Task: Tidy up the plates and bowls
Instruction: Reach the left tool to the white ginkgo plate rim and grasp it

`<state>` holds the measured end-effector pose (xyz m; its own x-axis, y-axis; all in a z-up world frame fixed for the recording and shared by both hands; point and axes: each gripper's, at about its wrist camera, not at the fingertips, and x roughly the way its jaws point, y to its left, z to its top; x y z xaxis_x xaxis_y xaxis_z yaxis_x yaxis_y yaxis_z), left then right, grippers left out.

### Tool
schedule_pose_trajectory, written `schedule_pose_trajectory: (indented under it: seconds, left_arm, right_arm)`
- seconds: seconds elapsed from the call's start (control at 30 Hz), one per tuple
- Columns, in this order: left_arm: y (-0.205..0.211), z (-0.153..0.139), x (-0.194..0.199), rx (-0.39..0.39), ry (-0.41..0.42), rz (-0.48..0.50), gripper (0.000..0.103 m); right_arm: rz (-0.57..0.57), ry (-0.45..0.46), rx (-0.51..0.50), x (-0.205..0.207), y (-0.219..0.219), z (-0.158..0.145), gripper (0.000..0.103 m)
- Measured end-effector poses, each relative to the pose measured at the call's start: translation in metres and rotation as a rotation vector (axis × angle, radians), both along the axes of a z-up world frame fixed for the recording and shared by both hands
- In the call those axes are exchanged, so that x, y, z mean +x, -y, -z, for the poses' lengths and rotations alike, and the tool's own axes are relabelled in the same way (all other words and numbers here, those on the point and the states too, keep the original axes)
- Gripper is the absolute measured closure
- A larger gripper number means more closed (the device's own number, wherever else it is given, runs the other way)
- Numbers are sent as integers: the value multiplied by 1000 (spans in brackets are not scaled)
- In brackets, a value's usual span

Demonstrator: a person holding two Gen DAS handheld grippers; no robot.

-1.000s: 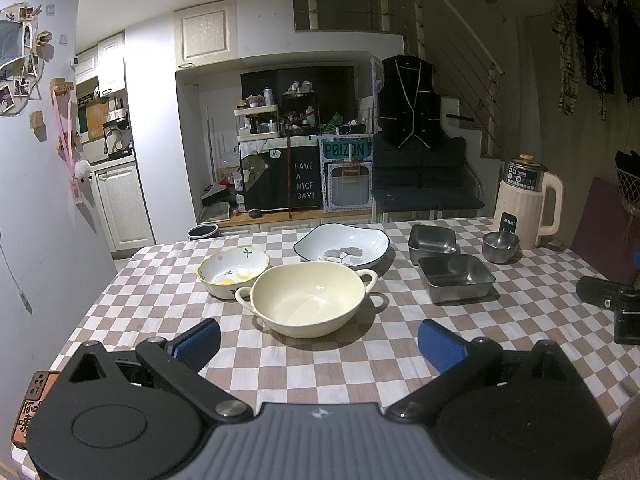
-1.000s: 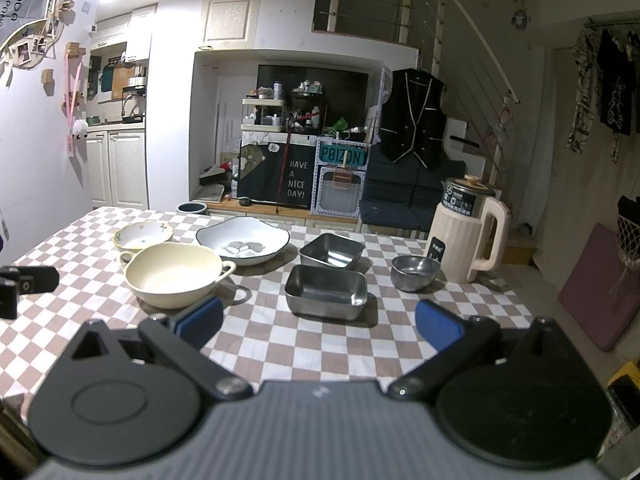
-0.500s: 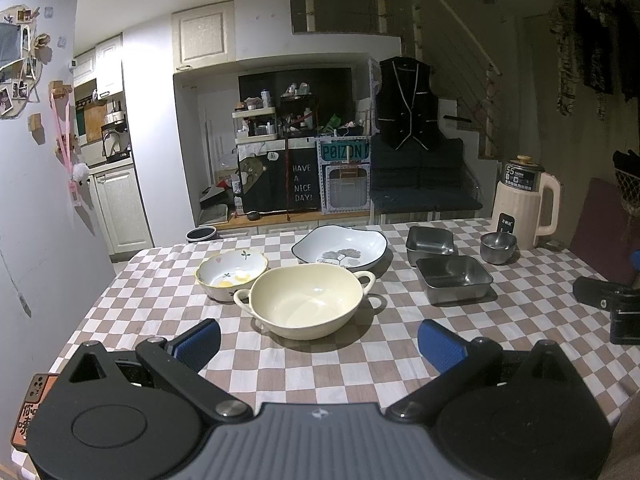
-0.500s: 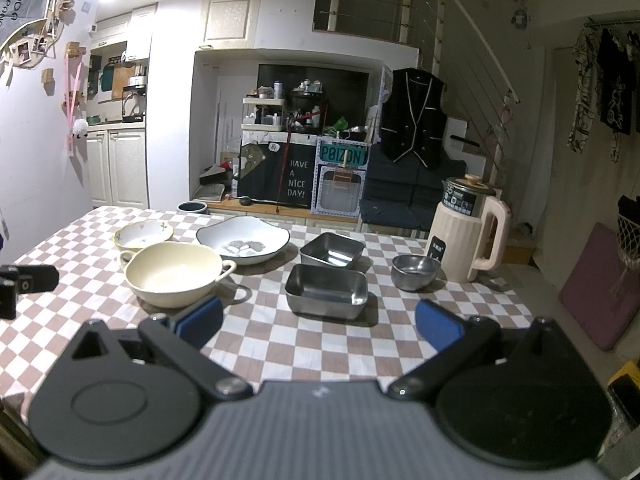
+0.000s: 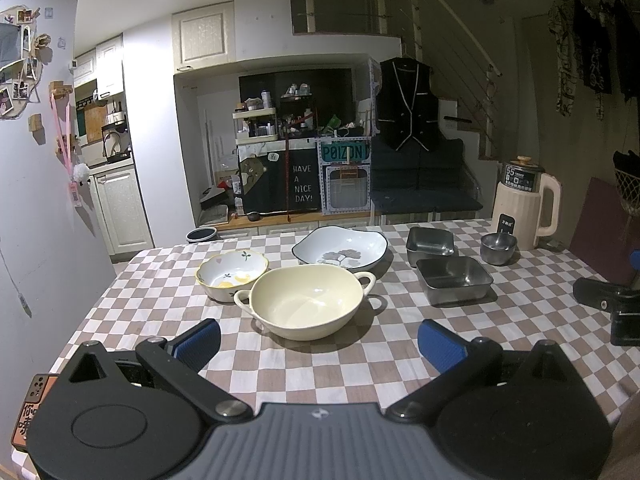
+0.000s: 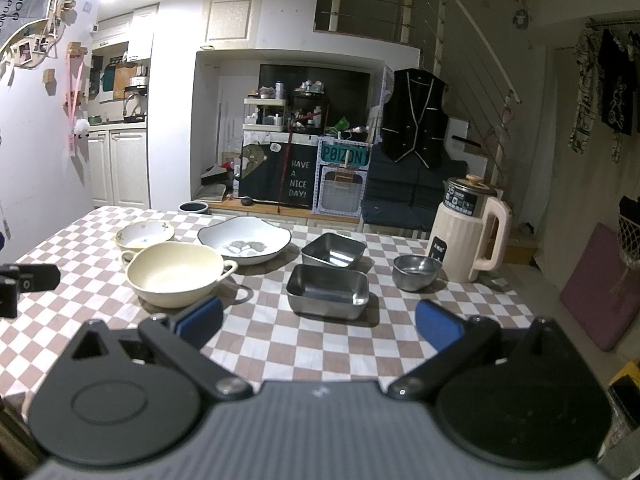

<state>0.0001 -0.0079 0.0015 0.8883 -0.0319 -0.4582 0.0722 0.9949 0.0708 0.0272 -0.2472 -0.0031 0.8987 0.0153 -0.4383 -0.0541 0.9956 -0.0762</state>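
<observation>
A cream two-handled bowl (image 5: 306,302) (image 6: 175,274) sits on the checkered table, just beyond my open left gripper (image 5: 320,346). Behind it stand a small flowered bowl (image 5: 232,274) (image 6: 145,235) and a white dish with a blue rim (image 5: 340,249) (image 6: 244,245). Two square steel trays (image 5: 454,280) (image 6: 328,290), (image 5: 430,240) (image 6: 333,249) and a small steel bowl (image 5: 498,248) (image 6: 416,272) lie further right. My right gripper (image 6: 320,322) hangs open before the near steel tray, holding nothing.
A cream electric kettle (image 6: 472,232) (image 5: 526,204) stands at the table's far right. The other gripper shows as a black shape at the right edge of the left wrist view (image 5: 612,308) and the left edge of the right wrist view (image 6: 24,284). An orange card (image 5: 28,412) lies near the left front edge.
The left gripper view has shifted slightly, with the bowls sliding a little left and down in frame. The right gripper and all dishes stay put.
</observation>
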Motion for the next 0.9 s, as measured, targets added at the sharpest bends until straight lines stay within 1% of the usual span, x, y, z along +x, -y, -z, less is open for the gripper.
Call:
schedule_pose_trajectory:
  seconds: [0.23, 0.4, 0.53, 0.63, 0.77, 0.9]
  left_arm:
    - [-1, -3, -1, -12, 7, -2, 0]
    - [0, -8, -6, -25, 32, 4, 0]
    - [-3, -13, -2, -40, 44, -1, 0]
    - [-6, -19, 7, -50, 52, 1, 0]
    - [-11, -31, 28, -45, 76, 16, 0]
    - [-14, -44, 59, -7, 119, 48, 0]
  right_arm:
    - [0, 5, 5, -1, -1, -1, 0]
    - [-4, 10, 11, -1, -2, -2, 0]
    - [2, 22, 21, 4, 0, -3, 0]
    - [3, 42, 46, 12, 1, -8, 0]
    - [0, 66, 62, 31, 0, -16, 0]
    - [-10, 109, 45, 54, -4, -23, 0]
